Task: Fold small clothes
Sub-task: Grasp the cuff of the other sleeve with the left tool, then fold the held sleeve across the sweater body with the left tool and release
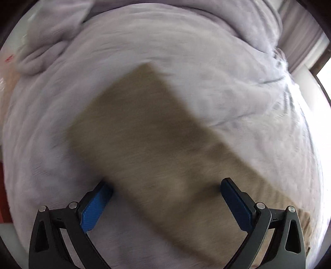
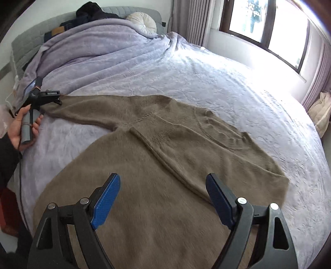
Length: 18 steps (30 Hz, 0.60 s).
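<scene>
A brown knit sweater point(image 2: 165, 165) lies flat on a lavender blanket point(image 2: 206, 82) that covers a bed. One sleeve stretches out to the left, and the other is folded across the chest with its ribbed cuff point(image 2: 154, 133) near the middle. At the far left a hand holds my left gripper point(image 2: 52, 97) at the end of the outstretched sleeve. In the blurred left wrist view that sleeve point(image 1: 149, 134) lies under and between the wide-apart jaws of my left gripper point(image 1: 166, 184), with nothing pinched. My right gripper point(image 2: 163, 178) hovers open over the sweater's body.
A bunched blanket fold point(image 2: 93, 47), a round pillow point(image 2: 142, 22) and dark clothes point(image 2: 91, 12) sit at the head of the bed. A window point(image 2: 264, 27) and curtains stand to the right, with a pale bag point(image 2: 321, 111) beside the bed.
</scene>
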### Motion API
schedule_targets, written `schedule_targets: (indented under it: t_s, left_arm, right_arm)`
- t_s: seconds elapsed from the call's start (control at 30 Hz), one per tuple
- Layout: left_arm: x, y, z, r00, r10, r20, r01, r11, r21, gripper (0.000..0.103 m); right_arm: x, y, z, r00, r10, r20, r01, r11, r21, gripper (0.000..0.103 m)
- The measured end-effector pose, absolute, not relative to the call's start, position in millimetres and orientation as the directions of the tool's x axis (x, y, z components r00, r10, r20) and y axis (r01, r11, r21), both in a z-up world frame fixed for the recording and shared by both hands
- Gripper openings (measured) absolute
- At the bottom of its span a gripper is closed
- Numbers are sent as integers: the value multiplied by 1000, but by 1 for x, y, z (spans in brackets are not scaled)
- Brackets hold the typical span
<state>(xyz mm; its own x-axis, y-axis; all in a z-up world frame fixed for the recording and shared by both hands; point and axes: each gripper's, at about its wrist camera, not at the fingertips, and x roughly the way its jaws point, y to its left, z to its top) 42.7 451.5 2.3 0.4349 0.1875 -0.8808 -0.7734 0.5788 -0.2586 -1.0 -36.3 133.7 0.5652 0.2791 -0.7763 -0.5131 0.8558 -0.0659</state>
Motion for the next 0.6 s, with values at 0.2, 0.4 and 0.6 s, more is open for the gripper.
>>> schedule_targets:
  t_s: [0.2, 0.4, 0.6]
  left_arm:
    - [81, 434, 5, 466, 207, -860, -712, 665, -226, 67]
    - [82, 437, 17, 541, 184, -821, -663, 694, -281, 16]
    - [71, 421, 43, 594, 182, -783, -610, 737, -291, 13]
  right_arm:
    - [54, 6, 111, 566, 241, -788, -479, 875, -76, 87]
    - [122, 13, 91, 561, 193, -805, -341, 940, -13, 87]
    - [180, 28, 52, 515, 154, -843, -230, 972, 36, 87]
